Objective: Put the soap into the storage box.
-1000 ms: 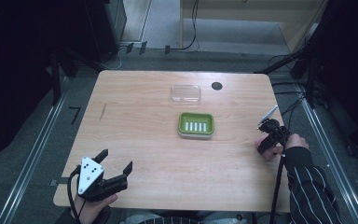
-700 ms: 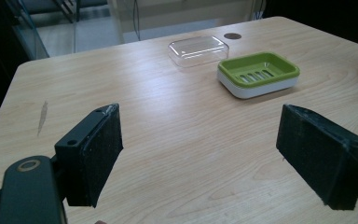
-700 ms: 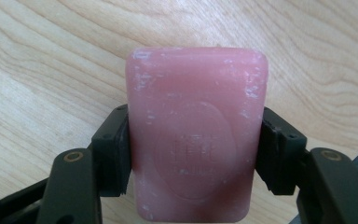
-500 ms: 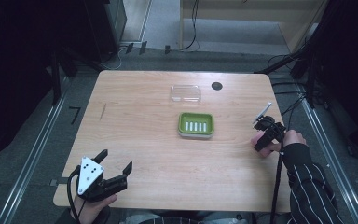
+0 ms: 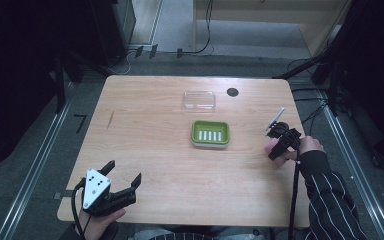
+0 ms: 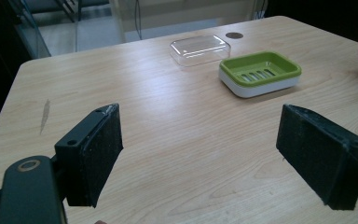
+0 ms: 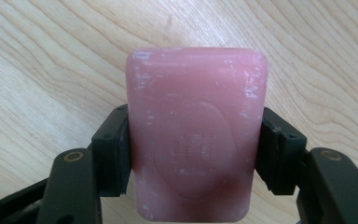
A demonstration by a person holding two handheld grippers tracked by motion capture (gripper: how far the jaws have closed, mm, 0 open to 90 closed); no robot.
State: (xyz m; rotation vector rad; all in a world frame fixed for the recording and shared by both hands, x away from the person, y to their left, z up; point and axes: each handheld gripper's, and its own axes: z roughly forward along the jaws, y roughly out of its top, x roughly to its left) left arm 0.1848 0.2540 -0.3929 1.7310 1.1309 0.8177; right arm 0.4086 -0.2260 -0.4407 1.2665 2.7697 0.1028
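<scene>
Left tool (image 5: 122, 182) rests at the tabletop's (image 5: 150, 110) near left corner, jaws wide, nothing between them. Centre: green soap dish (image 5: 210, 133), clear lid (image 5: 199, 100) just behind it. Right tool (image 5: 274, 150) near the right edge, clamped on the pink soap bar (image 7: 196, 140).

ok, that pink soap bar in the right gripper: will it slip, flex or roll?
Probably stiff: the pink soap bar keeps its blocky shape between the right gripper pads. It may be a bit slippery, since its surface looks smooth and waxy with pale scuffs, and only its two narrow sides are pinched. Unlikely to roll: flat faces, rounded corners. Set in the green soap dish, it should sit flat.
</scene>
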